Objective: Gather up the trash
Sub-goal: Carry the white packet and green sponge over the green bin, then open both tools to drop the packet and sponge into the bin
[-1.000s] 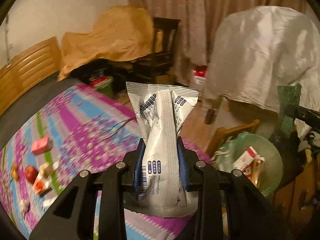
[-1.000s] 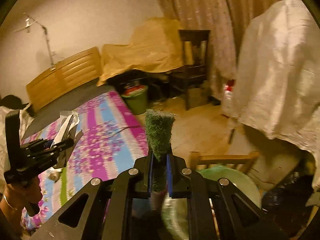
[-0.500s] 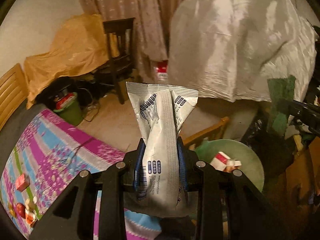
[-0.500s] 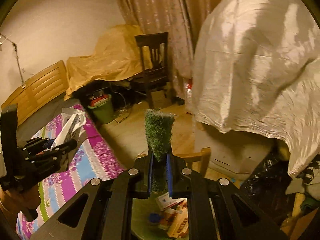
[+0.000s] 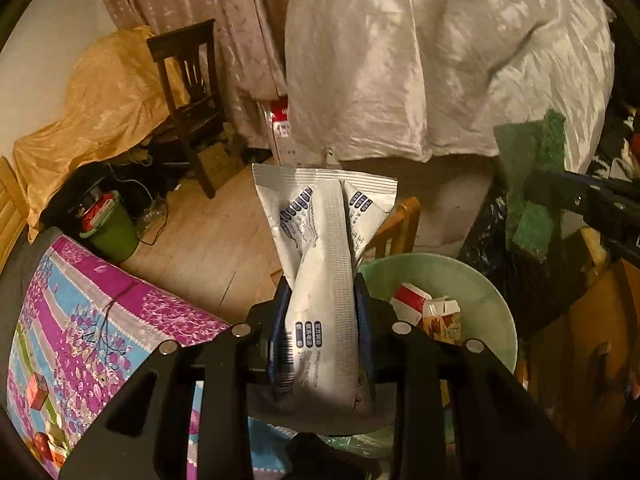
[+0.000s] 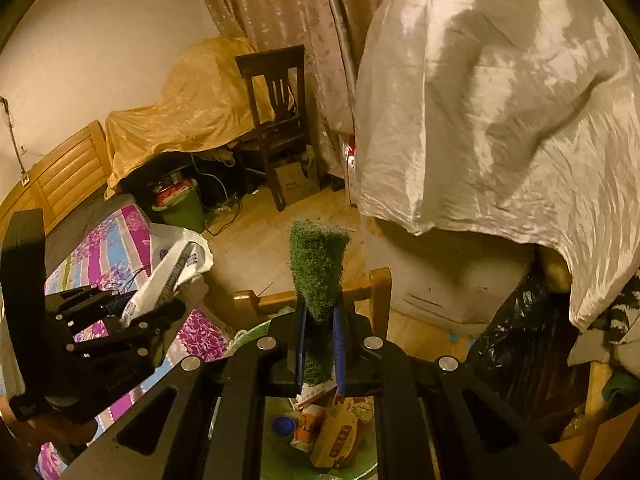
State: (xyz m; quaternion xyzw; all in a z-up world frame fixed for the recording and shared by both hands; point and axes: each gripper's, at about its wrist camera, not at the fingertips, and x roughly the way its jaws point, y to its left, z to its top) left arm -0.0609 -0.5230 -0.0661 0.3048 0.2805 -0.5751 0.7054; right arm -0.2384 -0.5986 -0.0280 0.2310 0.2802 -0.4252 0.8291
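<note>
The left gripper [image 5: 322, 320] is pinching a silver foil packet [image 5: 324, 248], its blue pads pressed against the packet's crumpled middle so that the sealed top edge fans out above the fingers and the bottom hangs below them. The right gripper [image 6: 319, 344] is pressed tight on a strip of green scouring pad [image 6: 318, 268], which stands upright out of the narrow slot between its pads. Both tools hang near the pale green trash bin [image 5: 492, 304], and the bin's mouth is open: in the left view a red-and-white carton [image 5: 412, 298] and a small printed box [image 5: 442, 316] lie against its inner wall, with bare green wall around them, and in the right view a blue cap [image 6: 282, 426] and a tan packet [image 6: 338, 438] show at the bottom, directly under the right gripper. The packet hangs just at the bin's near left rim rather than plainly over the opening. A light wooden chair frame [image 6: 360, 292] stands at the bin's far edge, close behind it. To the left the bed's purple and blue flowered cover [image 5: 100, 320] ends in a scalloped edge just beside the bin, with a few small items, blurred, further back on it. Beyond lies a bare stretch of wooden floor [image 5: 216, 248] up to a dark wooden chair [image 5: 188, 96] and a small green bucket [image 5: 112, 236]. A large heap under a white sheet [image 5: 440, 60] crowds the right side, and black plastic [image 6: 524, 340] sits under its overhang.
</note>
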